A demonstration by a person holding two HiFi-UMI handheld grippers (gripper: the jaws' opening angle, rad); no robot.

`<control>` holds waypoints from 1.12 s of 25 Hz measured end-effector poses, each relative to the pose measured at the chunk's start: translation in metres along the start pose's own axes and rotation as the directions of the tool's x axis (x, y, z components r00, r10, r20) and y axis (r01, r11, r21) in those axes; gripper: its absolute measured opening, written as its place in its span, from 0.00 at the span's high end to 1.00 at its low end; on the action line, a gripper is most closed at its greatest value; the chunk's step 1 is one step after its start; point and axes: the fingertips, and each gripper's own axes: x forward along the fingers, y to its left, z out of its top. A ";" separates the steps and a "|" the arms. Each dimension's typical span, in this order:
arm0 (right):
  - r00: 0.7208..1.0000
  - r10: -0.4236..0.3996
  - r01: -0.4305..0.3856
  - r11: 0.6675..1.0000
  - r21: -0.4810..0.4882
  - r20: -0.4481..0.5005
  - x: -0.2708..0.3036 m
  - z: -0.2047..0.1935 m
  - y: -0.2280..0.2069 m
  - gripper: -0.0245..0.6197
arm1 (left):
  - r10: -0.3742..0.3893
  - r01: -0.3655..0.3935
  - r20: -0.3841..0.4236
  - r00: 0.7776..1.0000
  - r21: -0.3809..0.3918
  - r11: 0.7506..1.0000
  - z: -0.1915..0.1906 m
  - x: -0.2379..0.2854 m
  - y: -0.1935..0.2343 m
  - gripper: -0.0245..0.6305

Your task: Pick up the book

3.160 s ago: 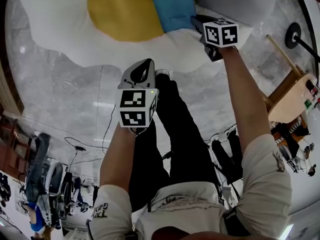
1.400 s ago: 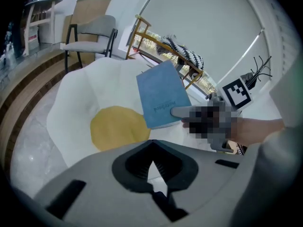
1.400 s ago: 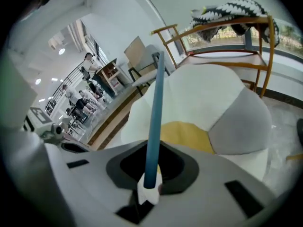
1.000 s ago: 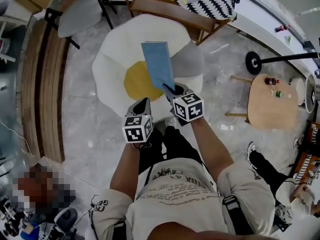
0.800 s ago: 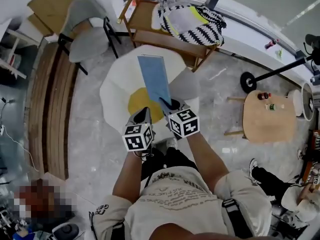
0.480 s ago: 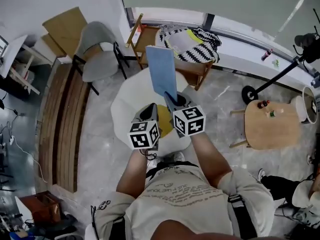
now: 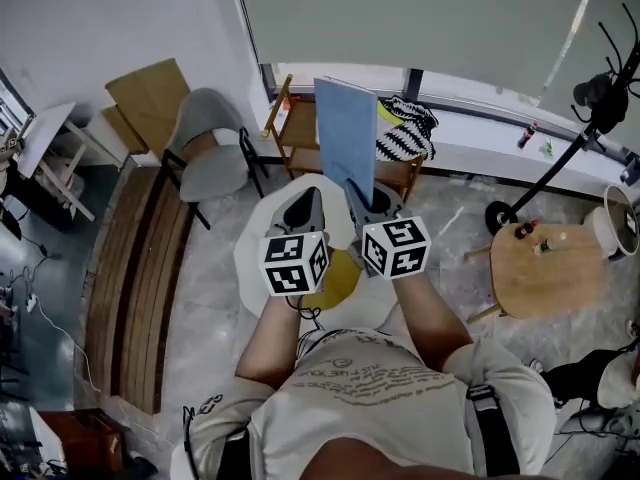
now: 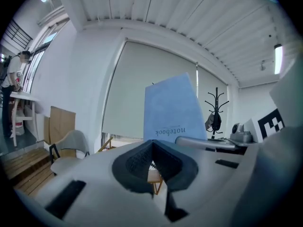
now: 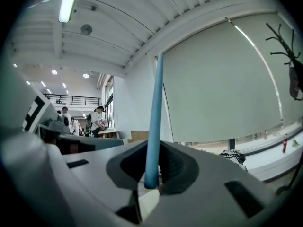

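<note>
Floor cushion [image 7: 344, 274], white with a yellow centre. Low on the floor at six o'clock of both grippers, well apart from the book.

Book [image 7: 346, 138], thin, blue, soft-looking cover. Off the floor and upright in the air, rising toward twelve o'clock from the right gripper. Judged light and somewhat flexible. Smooth cover likely to slide under a weak pinch, and liable to sway or bow when pinched at one short edge only. Best hold judged to be mid-edge, pads set well in from the corner.

Right gripper [image 7: 358, 196] — jaws nearly closed, clamped on the book's lower edge.

Left gripper [image 7: 304, 200] — at nine o'clock of the right one, just beside it. Jaws together, nothing between them, clear of the book.

Head view: broad cover face, whole outline, height above the cushion.

Right gripper view: book edge-on only, a narrow blue strip between the pads. Shows thinness and depth of bite, not readable in the other views.

Left gripper view: cover lettering "notebook", upside down, at one o'clock beyond the closed jaws. Absent from the head view.
</note>
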 end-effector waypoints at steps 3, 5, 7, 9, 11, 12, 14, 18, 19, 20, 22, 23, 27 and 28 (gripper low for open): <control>1.000 -0.002 0.002 1.000 -0.012 -0.012 -0.002 -0.005 0.002 0.87 | -0.004 0.004 0.016 1.000 0.000 1.000 0.004 0.001 -0.002 0.94; 1.000 -0.007 0.007 1.000 -0.016 -0.021 -0.006 -0.010 0.005 0.87 | -0.008 0.008 0.016 1.000 0.003 1.000 0.003 -0.001 -0.004 0.94; 1.000 -0.007 0.006 1.000 -0.019 -0.024 -0.008 -0.012 0.007 0.87 | -0.014 0.013 0.017 1.000 0.010 1.000 0.005 0.000 -0.005 0.94; 1.000 -0.005 0.004 1.000 -0.023 -0.027 -0.010 -0.014 0.009 0.87 | -0.016 0.016 0.020 1.000 0.014 1.000 0.005 0.000 -0.006 0.94; 1.000 -0.006 0.005 1.000 -0.024 -0.028 -0.013 -0.017 0.010 0.87 | -0.018 0.018 0.019 1.000 0.016 1.000 0.003 -0.002 -0.006 0.94; 1.000 -0.007 0.007 1.000 -0.022 -0.027 -0.015 -0.018 0.010 0.87 | -0.019 0.019 0.018 1.000 0.017 1.000 0.001 -0.003 -0.007 0.94; 1.000 -0.011 0.011 1.000 -0.017 -0.025 -0.018 -0.018 0.009 0.87 | -0.020 0.020 0.015 1.000 0.017 1.000 -0.001 -0.004 -0.008 0.94; 0.999 -0.019 0.018 1.000 -0.021 -0.032 -0.026 -0.022 0.012 0.87 | -0.020 0.020 0.018 1.000 0.011 1.000 -0.004 -0.008 -0.010 0.94; 0.999 -0.021 0.020 1.000 -0.021 -0.032 -0.028 -0.024 0.013 0.87 | -0.023 0.023 0.016 1.000 0.011 1.000 -0.005 -0.010 -0.010 0.94; 0.999 -0.023 0.022 1.000 -0.020 -0.034 -0.030 -0.025 0.014 0.87 | -0.026 0.026 0.012 1.000 0.010 1.000 -0.007 -0.011 -0.011 0.94; 0.999 -0.026 0.025 1.000 -0.018 -0.041 -0.033 -0.027 0.014 0.87 | -0.033 0.033 0.005 0.999 0.007 0.999 -0.011 -0.012 -0.013 0.94; 0.999 -0.027 0.026 1.000 -0.018 -0.047 -0.034 -0.028 0.013 0.87 | -0.036 0.036 0.002 0.999 0.005 0.999 -0.012 -0.012 -0.015 0.94; 0.998 -0.026 0.025 1.000 -0.016 -0.060 -0.039 -0.030 0.009 0.87 | -0.039 0.039 -0.003 0.999 -0.001 0.999 -0.014 -0.011 -0.023 0.94; 0.998 -0.025 0.025 1.000 -0.015 -0.060 -0.041 -0.030 0.008 0.87 | -0.040 0.040 -0.004 0.999 -0.001 0.999 -0.015 -0.011 -0.026 0.94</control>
